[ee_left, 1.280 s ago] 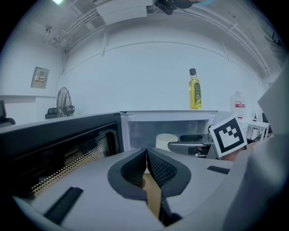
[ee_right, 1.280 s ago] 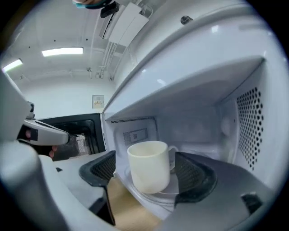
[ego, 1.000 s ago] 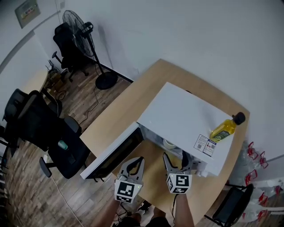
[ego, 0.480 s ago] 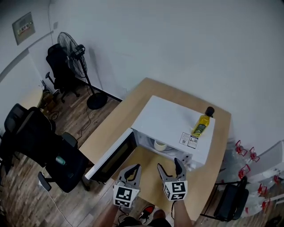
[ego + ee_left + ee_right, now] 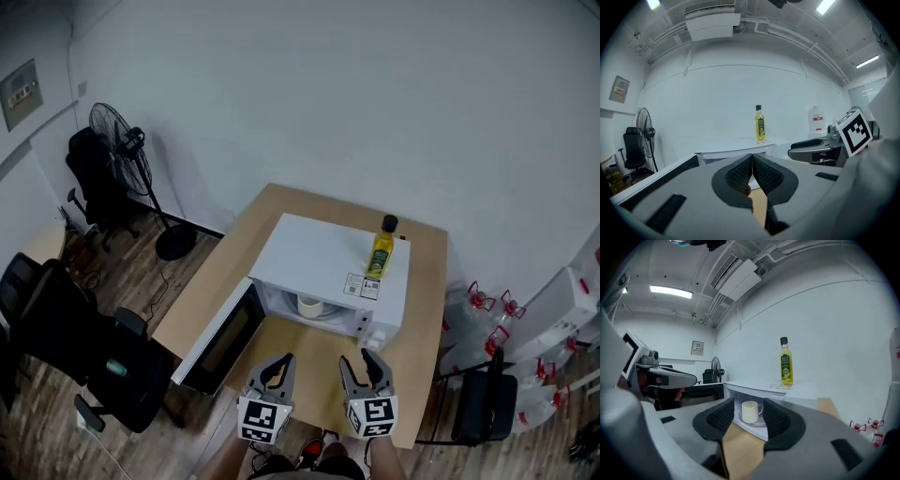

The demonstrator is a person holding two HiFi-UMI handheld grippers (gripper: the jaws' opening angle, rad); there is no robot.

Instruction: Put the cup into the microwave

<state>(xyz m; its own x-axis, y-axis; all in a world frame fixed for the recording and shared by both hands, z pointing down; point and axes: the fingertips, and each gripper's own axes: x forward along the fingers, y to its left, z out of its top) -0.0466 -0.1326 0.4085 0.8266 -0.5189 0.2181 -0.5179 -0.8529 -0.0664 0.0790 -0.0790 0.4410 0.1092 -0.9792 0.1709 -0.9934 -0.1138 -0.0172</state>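
My left tongs (image 5: 280, 362) are closed, the pads pressed together with nothing between them. My right tongs (image 5: 363, 364) stand partly apart. Their jaws have just been closing, and nothing is between them. The two hang side by side, a little apart, above the wooden table (image 5: 424, 309). Straight ahead of the right tongs and well clear of them, the white cup (image 5: 750, 411) stands upright on the round plate (image 5: 759, 423) inside the microwave (image 5: 323, 251), its handle toward the right. The microwave's door (image 5: 217, 339) hangs open ahead of my left tongs and off to their left. On top of the microwave, beyond the cup, a yellow bottle (image 5: 381, 249) stands upright.
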